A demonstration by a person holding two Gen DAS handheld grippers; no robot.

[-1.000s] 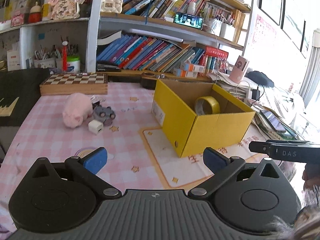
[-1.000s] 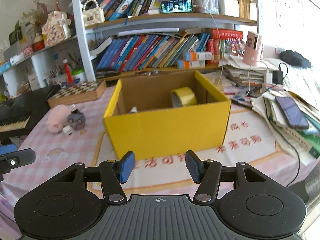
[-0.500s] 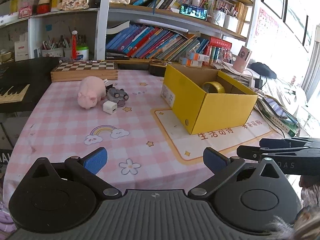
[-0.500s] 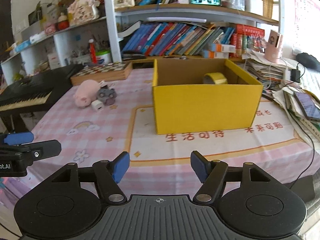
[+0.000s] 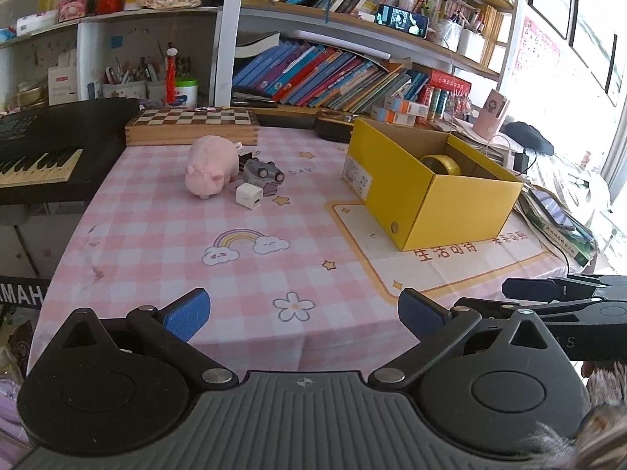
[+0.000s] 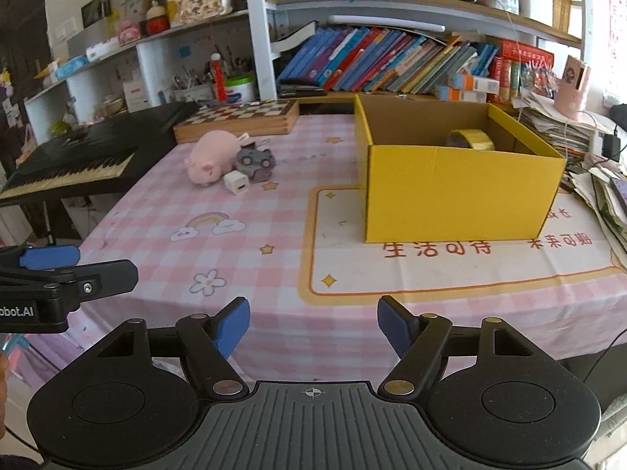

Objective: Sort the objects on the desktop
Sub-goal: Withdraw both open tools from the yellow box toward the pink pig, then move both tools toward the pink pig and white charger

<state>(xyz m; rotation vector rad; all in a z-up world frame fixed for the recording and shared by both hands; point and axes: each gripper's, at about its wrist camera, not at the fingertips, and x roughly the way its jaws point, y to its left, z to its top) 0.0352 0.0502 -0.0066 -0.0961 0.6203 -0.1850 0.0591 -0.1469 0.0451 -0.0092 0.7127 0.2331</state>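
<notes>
Nearest the cameras, the left gripper (image 5: 301, 311) stands with its jaws wide apart and nothing between the blue pads. The right gripper (image 6: 313, 327) is likewise empty, its jaws opening at this moment. Both hang just off the near edge of the table (image 5: 156, 243), which carries a pink checked cloth. Further in, toward the left, a pink plush pig (image 5: 211, 165) lies on the cloth; a grey toy car (image 5: 261, 172) sits just beside it, and a white charger cube (image 5: 249, 196) sits just in front of the car. To the right stands an open yellow box (image 6: 458, 192) on a cream mat, holding a yellow tape roll (image 6: 470, 139) against its far wall. Behind the pig, a wooden chessboard (image 5: 192, 125) lies at the table's far edge. A bookshelf (image 5: 333, 74) fills the background.
</notes>
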